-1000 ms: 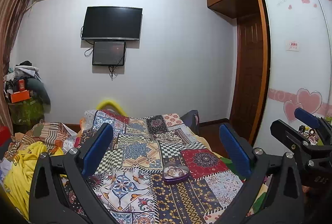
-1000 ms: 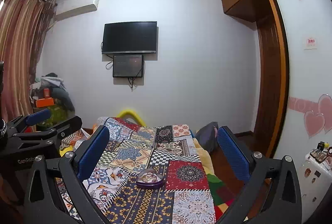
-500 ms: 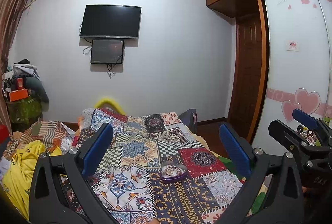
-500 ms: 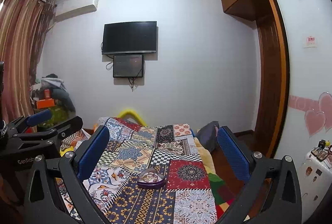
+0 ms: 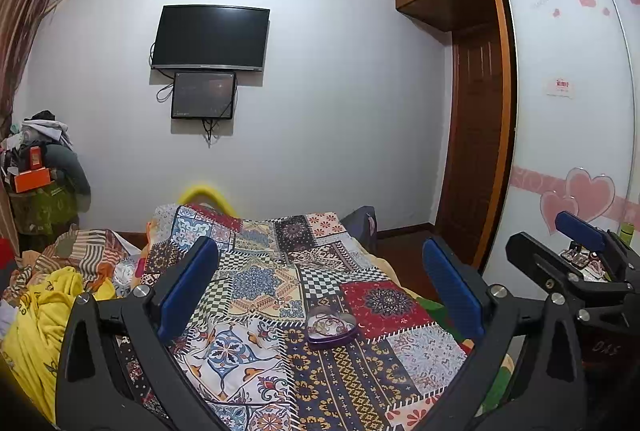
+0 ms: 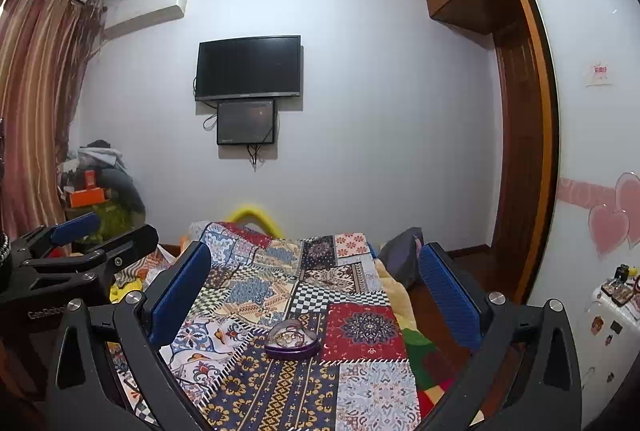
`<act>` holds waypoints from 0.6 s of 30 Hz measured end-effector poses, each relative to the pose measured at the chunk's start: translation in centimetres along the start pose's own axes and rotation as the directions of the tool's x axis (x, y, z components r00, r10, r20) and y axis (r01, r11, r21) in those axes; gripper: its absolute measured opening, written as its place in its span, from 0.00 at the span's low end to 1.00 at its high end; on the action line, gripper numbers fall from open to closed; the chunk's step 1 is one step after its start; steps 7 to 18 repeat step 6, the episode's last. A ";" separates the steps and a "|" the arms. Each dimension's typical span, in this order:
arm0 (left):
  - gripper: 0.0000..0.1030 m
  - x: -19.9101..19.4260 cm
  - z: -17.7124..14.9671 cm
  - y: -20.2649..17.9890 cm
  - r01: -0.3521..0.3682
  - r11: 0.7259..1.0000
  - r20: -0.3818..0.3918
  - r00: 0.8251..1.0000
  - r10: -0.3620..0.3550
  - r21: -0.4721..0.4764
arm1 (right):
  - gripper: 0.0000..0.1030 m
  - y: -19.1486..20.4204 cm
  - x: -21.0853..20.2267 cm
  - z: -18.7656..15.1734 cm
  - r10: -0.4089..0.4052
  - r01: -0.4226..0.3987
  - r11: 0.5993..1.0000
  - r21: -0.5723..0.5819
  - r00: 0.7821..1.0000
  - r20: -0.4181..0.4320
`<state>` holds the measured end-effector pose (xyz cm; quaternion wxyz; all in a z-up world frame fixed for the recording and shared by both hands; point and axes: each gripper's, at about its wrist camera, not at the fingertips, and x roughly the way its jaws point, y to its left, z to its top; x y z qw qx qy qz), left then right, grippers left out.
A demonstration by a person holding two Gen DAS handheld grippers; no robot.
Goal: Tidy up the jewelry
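A small purple heart-shaped jewelry box (image 5: 331,328) with a clear lid lies on the patchwork bedspread (image 5: 260,279); jewelry shows inside it. It also shows in the right wrist view (image 6: 292,341). My left gripper (image 5: 320,295) is open and empty, held above and short of the box. My right gripper (image 6: 316,295) is open and empty, likewise short of the box. Each gripper shows at the side of the other's view: the right one (image 5: 580,255), the left one (image 6: 80,243).
The bed fills the middle. Yellow and striped clothes (image 5: 44,295) lie left of it. A cluttered pile (image 6: 96,187) stands in the left corner. A wardrobe with heart decals (image 5: 572,159) and a wooden door (image 5: 476,151) are on the right. A small white stand with items (image 6: 616,295) is at right.
Both views have shifted slightly, so the box sits a little differently in frame. Both grippers stay open and empty.
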<state>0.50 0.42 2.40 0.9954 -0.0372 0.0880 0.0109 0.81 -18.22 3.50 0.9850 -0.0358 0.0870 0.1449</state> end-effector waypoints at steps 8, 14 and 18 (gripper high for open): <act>1.00 0.4 -0.3 0.0 0.009 1.000 -0.006 1.000 -0.009 0.004 | 1.00 -0.1 0.3 -0.1 0.003 -0.003 1.000 0.011 1.000 -0.009; 1.00 0.4 -0.3 0.0 0.009 1.000 -0.006 1.000 -0.009 0.004 | 1.00 -0.1 0.3 -0.1 0.003 -0.003 1.000 0.011 1.000 -0.009; 1.00 0.4 -0.3 0.0 0.009 1.000 -0.006 1.000 -0.009 0.004 | 1.00 -0.1 0.3 -0.1 0.003 -0.003 1.000 0.011 1.000 -0.009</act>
